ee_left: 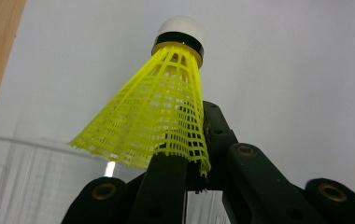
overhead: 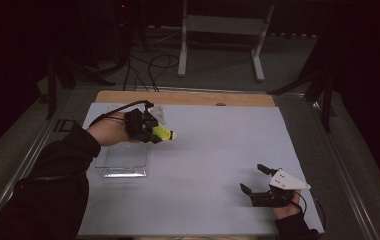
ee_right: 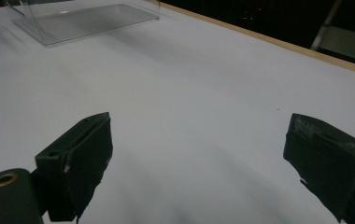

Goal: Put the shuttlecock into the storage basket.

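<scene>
A yellow plastic shuttlecock (overhead: 164, 133) with a white cork tip is clamped by its skirt in my left gripper (overhead: 153, 134), which hovers over the left part of the white table cover (overhead: 218, 150). In the left gripper view the shuttlecock (ee_left: 161, 116) points away from the camera, its mesh skirt pinched between the black jaws of the left gripper (ee_left: 195, 163). My right gripper (overhead: 252, 178) rests low near the front right corner, open. In its own view the right gripper (ee_right: 203, 154) has its jaws wide apart with bare table between them.
A clear plastic box (overhead: 123, 160) stands on the table just below and left of the left gripper; the same clear box (ee_left: 26, 177) (ee_right: 87, 18) shows in both gripper views. A wooden table edge (overhead: 188, 97) runs along the back. Cables and a metal stand lie beyond it.
</scene>
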### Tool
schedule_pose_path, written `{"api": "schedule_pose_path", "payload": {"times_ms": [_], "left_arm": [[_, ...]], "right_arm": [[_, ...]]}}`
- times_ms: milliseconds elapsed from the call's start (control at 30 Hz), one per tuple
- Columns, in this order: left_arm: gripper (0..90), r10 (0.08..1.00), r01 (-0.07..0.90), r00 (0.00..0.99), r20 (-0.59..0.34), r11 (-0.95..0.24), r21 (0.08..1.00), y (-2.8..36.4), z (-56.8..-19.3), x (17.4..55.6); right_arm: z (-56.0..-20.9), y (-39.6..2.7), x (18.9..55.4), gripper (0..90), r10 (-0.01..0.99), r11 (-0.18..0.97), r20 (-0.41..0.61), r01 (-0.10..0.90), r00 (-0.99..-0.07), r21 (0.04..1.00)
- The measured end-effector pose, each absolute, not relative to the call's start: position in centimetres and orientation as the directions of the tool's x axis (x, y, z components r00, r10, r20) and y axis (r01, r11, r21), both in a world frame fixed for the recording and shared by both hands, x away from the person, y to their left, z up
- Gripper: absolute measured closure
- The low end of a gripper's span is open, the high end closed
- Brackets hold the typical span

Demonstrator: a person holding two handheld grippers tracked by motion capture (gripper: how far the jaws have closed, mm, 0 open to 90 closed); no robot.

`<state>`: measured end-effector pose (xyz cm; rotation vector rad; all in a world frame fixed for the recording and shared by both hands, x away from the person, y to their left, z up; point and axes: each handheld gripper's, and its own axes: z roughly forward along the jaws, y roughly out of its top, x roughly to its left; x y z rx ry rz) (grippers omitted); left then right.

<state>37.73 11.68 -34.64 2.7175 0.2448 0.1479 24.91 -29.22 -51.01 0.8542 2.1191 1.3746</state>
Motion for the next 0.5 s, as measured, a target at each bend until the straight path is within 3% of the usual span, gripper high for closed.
{"api": "schedule_pose_path", "payload": {"times_ms": [500], "left_arm": [[89.2, 0.262, 0.212, 0.963, 0.069, -0.886, 0.412, 15.8, -34.4, 37.5]], "right_arm": [[-51.0, -29.2, 24.9, 8.1, 0.714, 0.306, -0.055, 0.240, -0.698, 0.921]]}}
